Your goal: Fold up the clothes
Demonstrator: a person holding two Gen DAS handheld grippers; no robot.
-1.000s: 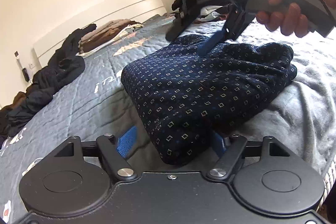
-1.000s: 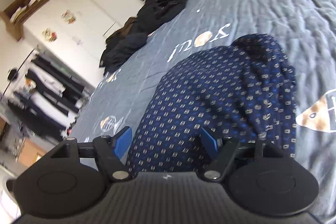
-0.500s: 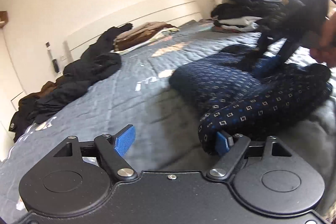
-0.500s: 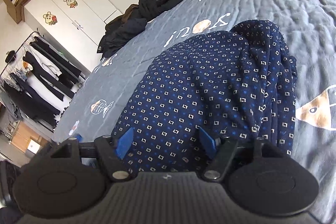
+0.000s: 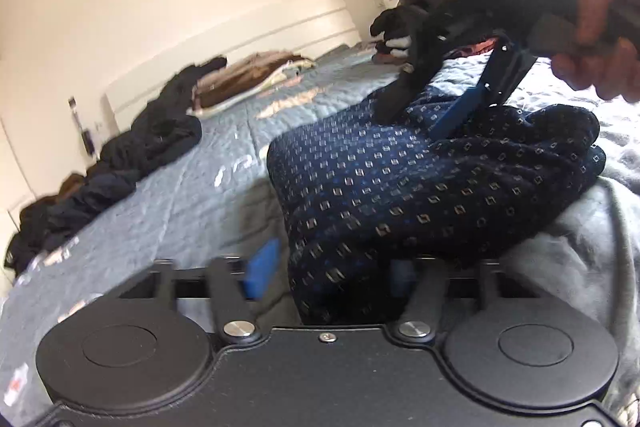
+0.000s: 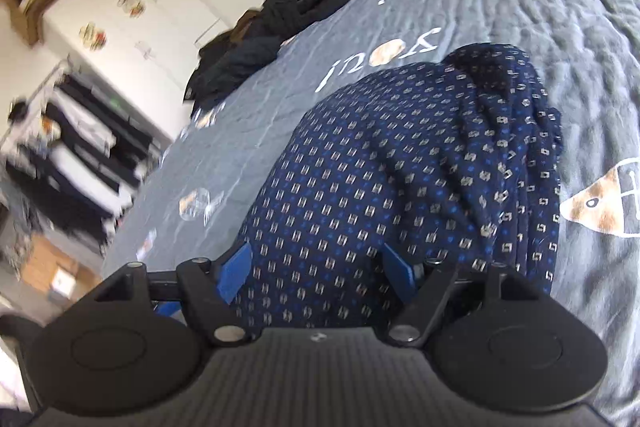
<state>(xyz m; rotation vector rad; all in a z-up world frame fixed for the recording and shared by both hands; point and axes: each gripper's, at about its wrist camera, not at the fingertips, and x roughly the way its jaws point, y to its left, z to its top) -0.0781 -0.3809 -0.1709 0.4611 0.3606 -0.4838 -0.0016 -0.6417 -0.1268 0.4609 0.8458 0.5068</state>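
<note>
On the bed [image 5: 192, 199], left hand-held gripper [image 5: 332, 273] closing around the folded navy square-patterned garment [image 5: 420, 187]; right hand-held gripper [image 6: 316, 267] open astride it; next, lift.

Left tool [image 5: 332, 273]: jaws closing, cloth bunched between them, left pad not touching yet. Right tool [image 6: 316, 269]: jaws wide, straddling cloth, tilted down; right hand [image 5: 600, 31] grips its handle.

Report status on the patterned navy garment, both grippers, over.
Left gripper closing on near corner of navy garment. Right gripper open, straddling garment's far side. Garment bunched, half-folded on grey bedspread. Nothing in the way.
</note>
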